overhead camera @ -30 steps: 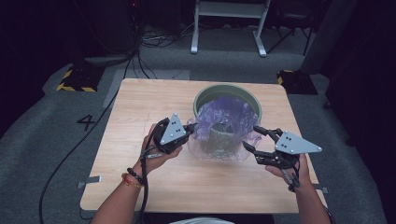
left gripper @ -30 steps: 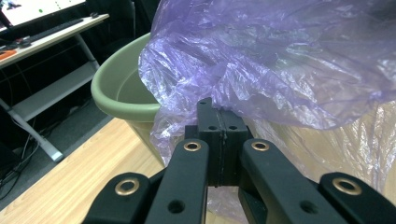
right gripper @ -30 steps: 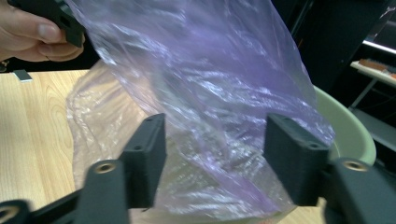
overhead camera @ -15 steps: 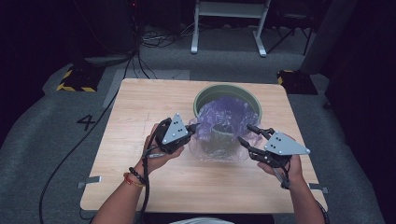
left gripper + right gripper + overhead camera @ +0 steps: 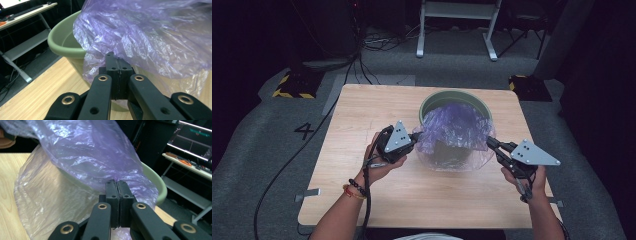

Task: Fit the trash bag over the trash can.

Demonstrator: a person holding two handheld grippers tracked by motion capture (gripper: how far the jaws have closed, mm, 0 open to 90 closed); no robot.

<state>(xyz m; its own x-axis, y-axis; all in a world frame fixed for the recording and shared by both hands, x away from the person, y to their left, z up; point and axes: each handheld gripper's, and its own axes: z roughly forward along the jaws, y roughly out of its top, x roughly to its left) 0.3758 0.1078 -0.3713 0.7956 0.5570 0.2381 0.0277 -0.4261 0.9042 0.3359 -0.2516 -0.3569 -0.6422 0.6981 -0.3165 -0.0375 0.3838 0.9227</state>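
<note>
Left gripper view first: the left gripper (image 5: 117, 58) has its jaws pressed together on a fold of the purple plastic bag (image 5: 155, 35), and the film billows up and away right above the pinched edge. Just behind that fold sits the green bin (image 5: 65, 48), its rim curving off to the left of the jaws, the wooden table (image 5: 37, 92) running beneath them.

Over to the right gripper view: the right gripper (image 5: 117, 182) has just been closing and now its jaws are clamped on the opposite edge of the bag, film caught between the pads, with the bin's rim peeking out past the tips on the right.

From the high view, the bag hangs stretched between the two grippers, draped over the near side of the bin and spilling down its front wall. Left gripper holds at the bag's left edge, right gripper at its right, both hands low over the table
</note>
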